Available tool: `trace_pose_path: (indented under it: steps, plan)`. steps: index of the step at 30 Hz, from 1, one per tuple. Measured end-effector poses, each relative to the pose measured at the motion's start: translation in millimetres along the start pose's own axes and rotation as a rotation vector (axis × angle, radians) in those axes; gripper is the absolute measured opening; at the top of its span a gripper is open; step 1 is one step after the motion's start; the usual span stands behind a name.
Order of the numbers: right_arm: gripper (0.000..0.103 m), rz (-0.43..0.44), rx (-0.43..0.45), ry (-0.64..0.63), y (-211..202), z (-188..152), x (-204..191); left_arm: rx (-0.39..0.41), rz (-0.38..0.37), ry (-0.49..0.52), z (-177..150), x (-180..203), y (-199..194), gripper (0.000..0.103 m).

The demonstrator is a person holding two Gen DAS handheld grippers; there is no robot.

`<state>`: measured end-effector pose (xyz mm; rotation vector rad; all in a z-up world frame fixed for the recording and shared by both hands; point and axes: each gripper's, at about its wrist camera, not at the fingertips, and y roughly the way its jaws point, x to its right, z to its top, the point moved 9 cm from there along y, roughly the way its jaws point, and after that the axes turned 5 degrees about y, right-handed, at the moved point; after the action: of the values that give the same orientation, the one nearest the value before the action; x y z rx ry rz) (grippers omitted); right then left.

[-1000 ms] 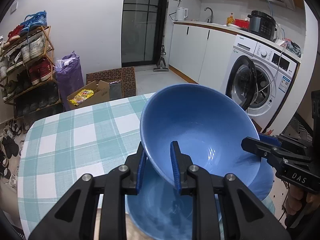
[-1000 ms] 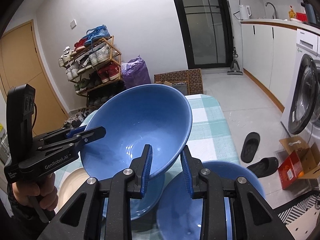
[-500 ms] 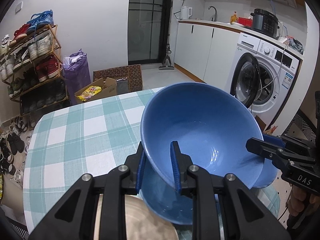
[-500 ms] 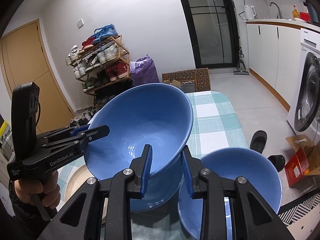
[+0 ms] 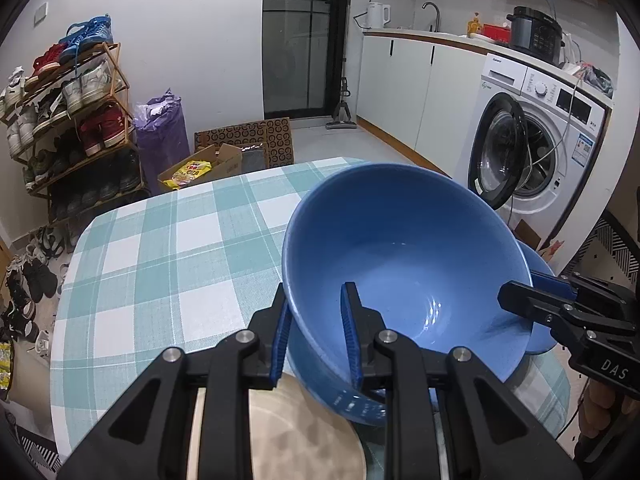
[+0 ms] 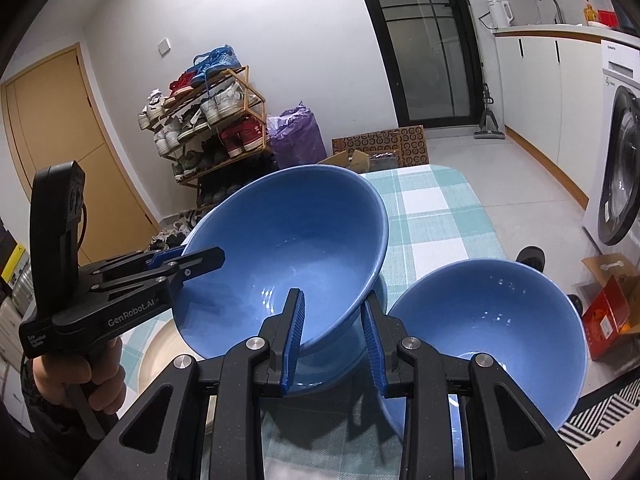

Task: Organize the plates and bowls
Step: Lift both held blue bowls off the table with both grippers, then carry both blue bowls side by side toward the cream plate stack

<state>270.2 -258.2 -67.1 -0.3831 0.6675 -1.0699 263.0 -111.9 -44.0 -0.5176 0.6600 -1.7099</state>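
Now the big blue bowl [image 5: 404, 264] hangs tilted above the checked table [image 5: 168, 248], pinched from two sides: the left gripper [image 5: 316, 336] clamps the rim nearest its camera, one pad inside and one outside, and the right gripper [image 6: 332, 332] does the same on the opposite rim, jaws narrow on the wall. The bowl holds nothing but glare. Directly under it sits another blue bowl [image 6: 320, 376], only a sliver of it showing, and whether the two touch I cannot tell. To the right of the held bowl in the right wrist view stands a third blue bowl [image 6: 492, 328], upright on the table and bare inside. On the other side of the held bowl, close to the left gripper, lies a beige plate [image 5: 304, 436], partly hidden by the fingers. Beyond the held bowl the table stretches out, with a shoe rack [image 5: 68, 120] and a washing machine [image 5: 536, 152] farther off on the floor. Against a second ago, the held bowl has come lower and drifted across the table: the plate has slid into the left wrist view, and the third bowl now shows whole rather than cut off by the fingers. Both grips are unchanged.
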Motion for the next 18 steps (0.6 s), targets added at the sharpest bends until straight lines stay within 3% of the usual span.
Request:
trace_pose_path:
  steps: [18]
  plan:
    - [0.029, -0.001, -0.048, -0.031, 15.8, -12.8, -7.6, -0.040, 0.015, -0.014, -20.1, -7.6, 6.8, 0.022]
